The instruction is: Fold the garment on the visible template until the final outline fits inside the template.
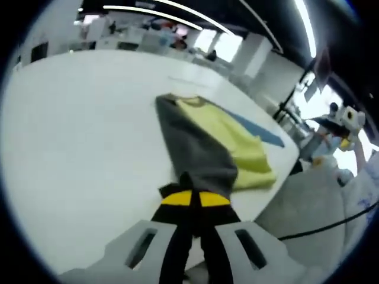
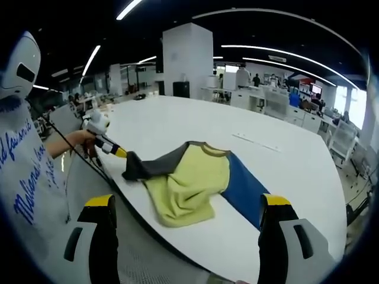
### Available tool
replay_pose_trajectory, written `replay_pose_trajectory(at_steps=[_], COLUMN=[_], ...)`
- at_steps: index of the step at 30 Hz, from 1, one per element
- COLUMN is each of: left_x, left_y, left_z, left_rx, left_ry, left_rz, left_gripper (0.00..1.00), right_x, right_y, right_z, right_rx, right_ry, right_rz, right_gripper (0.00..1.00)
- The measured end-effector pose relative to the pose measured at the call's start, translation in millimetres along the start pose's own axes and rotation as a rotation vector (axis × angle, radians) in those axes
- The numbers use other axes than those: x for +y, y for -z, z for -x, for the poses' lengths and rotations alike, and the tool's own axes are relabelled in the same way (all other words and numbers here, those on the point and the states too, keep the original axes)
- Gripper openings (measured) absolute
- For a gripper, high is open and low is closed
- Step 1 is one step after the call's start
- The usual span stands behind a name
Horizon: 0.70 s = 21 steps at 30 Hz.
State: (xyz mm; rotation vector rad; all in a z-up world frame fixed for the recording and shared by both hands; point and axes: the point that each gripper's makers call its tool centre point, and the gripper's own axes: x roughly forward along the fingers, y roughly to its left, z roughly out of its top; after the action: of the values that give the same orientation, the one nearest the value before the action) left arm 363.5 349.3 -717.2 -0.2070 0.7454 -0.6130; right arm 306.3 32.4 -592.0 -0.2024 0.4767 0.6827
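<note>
One garment [image 2: 186, 180]: left gripper [image 1: 190, 192] jaws pinching its grey sleeve [image 1: 195, 148]; right gripper [image 2: 186, 222] jaws spread.

I see a soft matt cloth garment [image 2: 188, 180], yellow with a grey sleeve [image 1: 195, 148], lying on a smooth white table [image 2: 177, 121] with a faint sheen. Under the garment lies a flat, matt blue template [image 2: 243, 189].
</note>
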Motion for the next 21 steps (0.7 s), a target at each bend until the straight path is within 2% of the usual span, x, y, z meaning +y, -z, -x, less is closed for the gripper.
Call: replay_pose_trajectory(at_steps=[8, 21], left_x=[7.4, 17.1], left_y=[-5.4, -8.2], left_z=[6, 31], left_rx=[-0.02, -0.081], left_ry=[-0.024, -0.085], left_rz=[0.017, 0.051], left_gripper=[0.0, 0.0], right_x=[0, 3], right_y=[2.4, 3.7], right_z=[0, -1], right_rx=[0.003, 0.015], right_ry=[0.0, -0.012], right_rz=[-0.002, 0.008], right_gripper=[1.0, 1.0])
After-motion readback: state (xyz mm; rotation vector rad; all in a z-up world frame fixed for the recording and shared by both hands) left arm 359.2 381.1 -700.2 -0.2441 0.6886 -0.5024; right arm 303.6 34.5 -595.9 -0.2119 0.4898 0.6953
